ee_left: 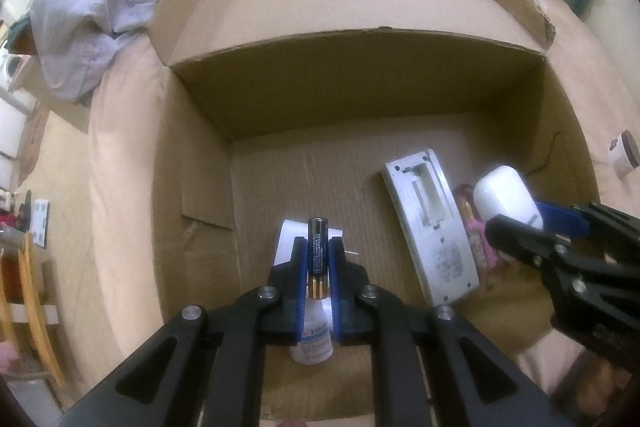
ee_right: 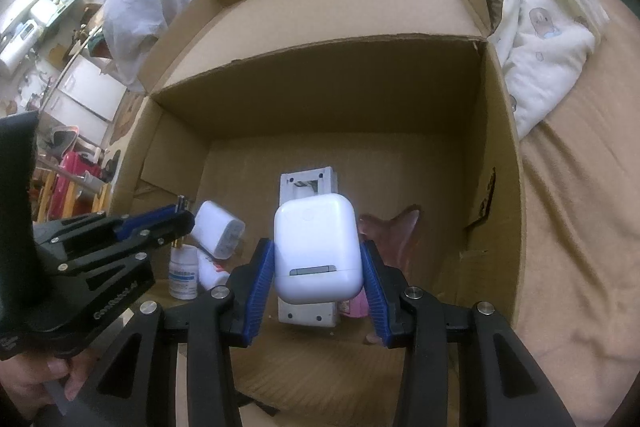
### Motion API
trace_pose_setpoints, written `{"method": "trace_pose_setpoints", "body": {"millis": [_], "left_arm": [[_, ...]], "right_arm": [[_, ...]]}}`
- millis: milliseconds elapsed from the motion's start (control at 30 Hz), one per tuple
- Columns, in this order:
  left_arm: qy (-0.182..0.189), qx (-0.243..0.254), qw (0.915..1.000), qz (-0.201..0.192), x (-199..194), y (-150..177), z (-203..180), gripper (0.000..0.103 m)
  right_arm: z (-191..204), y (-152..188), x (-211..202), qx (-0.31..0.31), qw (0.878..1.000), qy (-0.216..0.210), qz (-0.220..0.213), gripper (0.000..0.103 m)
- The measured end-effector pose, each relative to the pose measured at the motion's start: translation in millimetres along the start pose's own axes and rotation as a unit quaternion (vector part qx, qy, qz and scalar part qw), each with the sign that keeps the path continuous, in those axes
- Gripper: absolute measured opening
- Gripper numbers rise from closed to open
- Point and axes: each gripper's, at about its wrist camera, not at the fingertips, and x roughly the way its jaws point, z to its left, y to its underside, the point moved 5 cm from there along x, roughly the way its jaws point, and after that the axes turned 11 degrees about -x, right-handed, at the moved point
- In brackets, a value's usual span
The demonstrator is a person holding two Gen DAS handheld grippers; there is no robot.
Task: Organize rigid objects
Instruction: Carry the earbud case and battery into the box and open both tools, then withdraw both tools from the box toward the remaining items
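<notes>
The left tongs (ee_left: 319,259) are clamped narrow on a battery (ee_left: 318,253), which stands upright between the blue pads, gold end toward the camera. They hang inside an open cardboard box (ee_left: 360,99) that sits on a bed (ee_right: 580,227). Below the battery, on the box floor, lie a white charger (ee_right: 218,229) and a small white bottle (ee_left: 312,343) with a blue label.

The right tongs (ee_right: 318,267) hold a white earbud case (ee_right: 316,247) by its 2 sides, hinge plate facing the camera, also above the box floor. Under the case lies a white remote (ee_left: 432,227), back side up, its battery bay open. Just beside the remote, on its right in the left wrist view, is a pink item (ee_left: 476,231) that I cannot identify; in the right wrist view a reddish translucent piece (ee_right: 396,231) lies near it.

Rumpled white bedding (ee_right: 540,47) is bunched behind the box. A small round jar (ee_left: 624,155) stands outside the box on the bed.
</notes>
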Motion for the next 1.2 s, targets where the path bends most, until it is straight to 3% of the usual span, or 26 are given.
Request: {"method": "trace_pose_setpoints", "body": {"millis": [133,233,300,367,467,633,667,700,833,900,933,1200], "left_arm": [[0.0,-0.006,1.0,-0.004,-2,-2,2,0.01],[-0.002,-0.007,0.9999,-0.012,-5,-3,3,0.028],[0.001,-0.012,0.9998,-0.013,-7,-4,4,0.047],[0.004,-0.017,0.9997,-0.015,-10,-5,4,0.055],[0.001,-0.023,0.9992,-0.032,-18,-9,7,0.055],[0.003,-0.035,0.9981,-0.05,-26,-13,13,0.07],[0.004,-0.037,0.9981,-0.049,-26,-13,13,0.071],[0.005,-0.037,0.9981,-0.048,-26,-14,14,0.074],[0.01,-0.035,0.9981,-0.05,-26,-14,13,0.085],[0.012,-0.034,0.998,-0.051,-28,-14,12,0.093],[0.014,-0.034,0.9979,-0.052,-29,-13,11,0.096],[0.019,-0.058,0.9964,-0.058,-33,-14,17,0.101]], "right_arm": [[0,1,2,0.005,1.0,0.003,0.004,0.045],[1,-2,4,0.004,1.0,0.004,0.004,0.045],[0,-3,4,0.005,1.0,0.003,0.002,0.045],[-1,-4,2,0.009,1.0,-0.002,-0.006,0.045],[0,-8,-5,0.009,1.0,-0.011,-0.025,0.046],[0,-10,-9,0.012,0.999,-0.017,-0.039,0.046],[0,-11,-9,0.012,0.999,-0.018,-0.041,0.051],[1,-12,-10,0.013,0.999,-0.02,-0.044,0.065],[2,-16,-19,0.016,0.997,-0.032,-0.067,0.08],[1,-17,-24,0.019,0.996,-0.029,-0.082,0.099],[1,-18,-26,0.021,0.995,-0.029,-0.089,0.103],[-4,-24,-36,0.03,0.992,-0.019,-0.124,0.103]]}}
